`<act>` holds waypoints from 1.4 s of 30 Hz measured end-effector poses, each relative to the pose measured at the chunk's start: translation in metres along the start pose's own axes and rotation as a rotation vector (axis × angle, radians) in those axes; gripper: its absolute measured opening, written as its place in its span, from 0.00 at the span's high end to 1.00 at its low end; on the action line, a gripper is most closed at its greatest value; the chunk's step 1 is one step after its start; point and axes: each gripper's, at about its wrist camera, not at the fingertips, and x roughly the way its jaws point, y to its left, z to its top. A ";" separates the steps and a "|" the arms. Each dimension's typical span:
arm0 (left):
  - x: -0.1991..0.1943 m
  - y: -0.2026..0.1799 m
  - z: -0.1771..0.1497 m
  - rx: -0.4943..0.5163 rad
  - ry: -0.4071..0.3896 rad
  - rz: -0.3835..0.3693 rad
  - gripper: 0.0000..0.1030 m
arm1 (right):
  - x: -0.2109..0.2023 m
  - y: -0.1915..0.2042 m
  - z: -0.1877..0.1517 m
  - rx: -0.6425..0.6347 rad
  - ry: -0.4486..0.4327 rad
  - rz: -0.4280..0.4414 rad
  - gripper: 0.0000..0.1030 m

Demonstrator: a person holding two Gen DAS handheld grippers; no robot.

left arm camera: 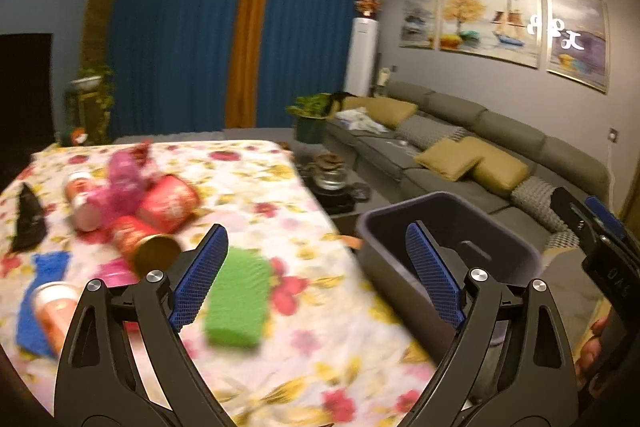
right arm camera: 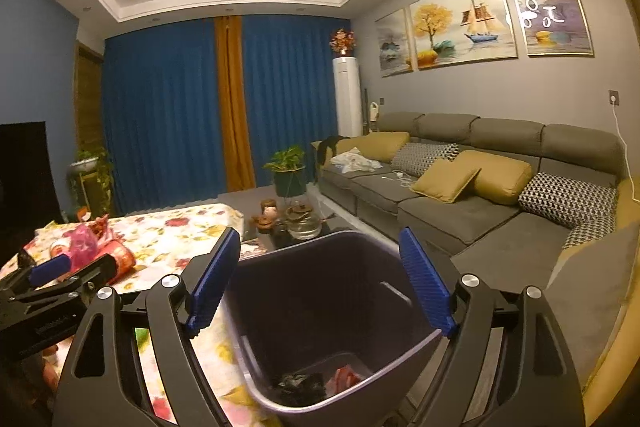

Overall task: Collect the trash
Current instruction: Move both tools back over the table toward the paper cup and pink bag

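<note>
**Fingers spread and empty over bench and bin**

Fingers (left arm camera: 202, 277) of both grippers stand released, holding nothing. Green sponge (left arm camera: 238, 297) lies on the flowered bench (left arm camera: 320, 359) beside the bin (right arm camera: 320, 311): light, soft, squashy; pinch across its narrow sides

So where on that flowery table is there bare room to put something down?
Free: the cloth between the green sponge and the bin, and the far strip beyond the cans. Crowded: the left side, with cans, pink wrapper and blue cloth.
</note>
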 end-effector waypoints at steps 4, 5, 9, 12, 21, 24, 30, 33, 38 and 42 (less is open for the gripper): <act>-0.017 0.030 -0.006 -0.030 0.003 0.069 0.14 | -0.004 0.017 -0.004 -0.006 0.009 0.041 0.23; -0.020 0.035 -0.008 -0.034 0.004 0.082 0.14 | -0.005 0.021 -0.005 -0.008 0.010 0.048 0.23; -0.037 0.067 -0.017 -0.049 -0.001 0.163 0.14 | -0.008 0.045 -0.012 -0.026 0.027 0.096 0.23; -0.047 0.093 -0.025 -0.085 0.011 0.203 0.14 | -0.007 0.062 -0.018 -0.036 0.041 0.126 0.23; -0.066 0.144 -0.048 -0.148 0.052 0.292 0.14 | -0.006 0.115 -0.038 -0.069 0.085 0.216 0.23; -0.062 0.153 -0.054 -0.168 0.080 0.310 0.14 | -0.004 0.130 -0.043 -0.079 0.094 0.238 0.23; -0.045 0.158 -0.058 -0.197 0.150 0.309 0.14 | 0.000 0.146 -0.051 -0.091 0.118 0.274 0.23; -0.033 0.159 -0.057 -0.205 0.192 0.326 0.14 | 0.002 0.151 -0.052 -0.097 0.125 0.291 0.23; -0.015 0.166 -0.060 -0.234 0.267 0.326 0.14 | 0.007 0.156 -0.051 -0.100 0.126 0.299 0.23; -0.006 0.172 -0.062 -0.258 0.317 0.318 0.26 | 0.012 0.158 -0.052 -0.105 0.139 0.312 0.23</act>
